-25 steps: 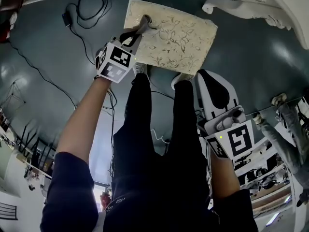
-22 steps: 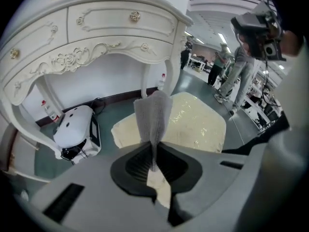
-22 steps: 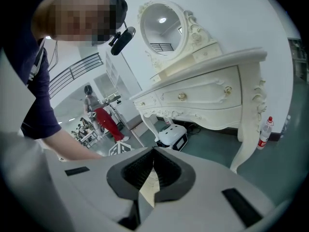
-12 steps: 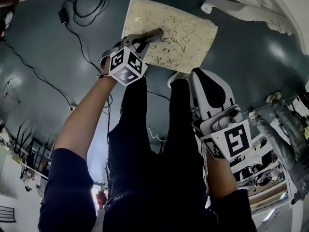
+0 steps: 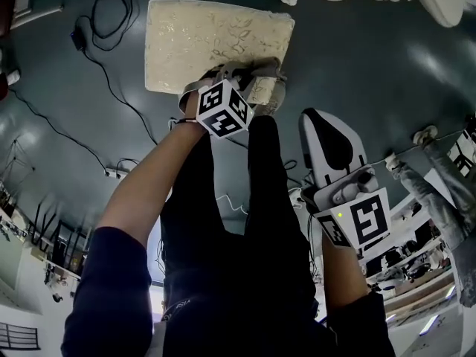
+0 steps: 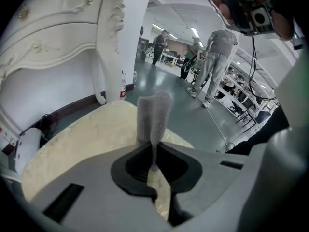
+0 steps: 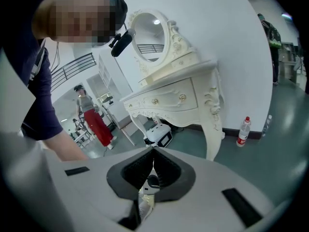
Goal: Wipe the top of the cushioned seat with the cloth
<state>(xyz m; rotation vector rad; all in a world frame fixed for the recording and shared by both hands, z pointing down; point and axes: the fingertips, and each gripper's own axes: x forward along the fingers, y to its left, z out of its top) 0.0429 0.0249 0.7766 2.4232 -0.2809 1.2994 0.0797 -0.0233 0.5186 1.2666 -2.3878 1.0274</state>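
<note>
Grey floor (image 5: 372, 58) carries the seat (image 5: 201, 43). Left gripper (image 6: 153, 153) fingers clench the cloth (image 6: 153, 115), which juts past them over the seat's corner. Right gripper (image 7: 153, 151) fingers are pressed together, empty, well apart from the seat.

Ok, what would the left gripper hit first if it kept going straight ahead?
Probably the cushioned seat, just past the cloth the left gripper pinches in its tongs; depth is unclear.
</note>
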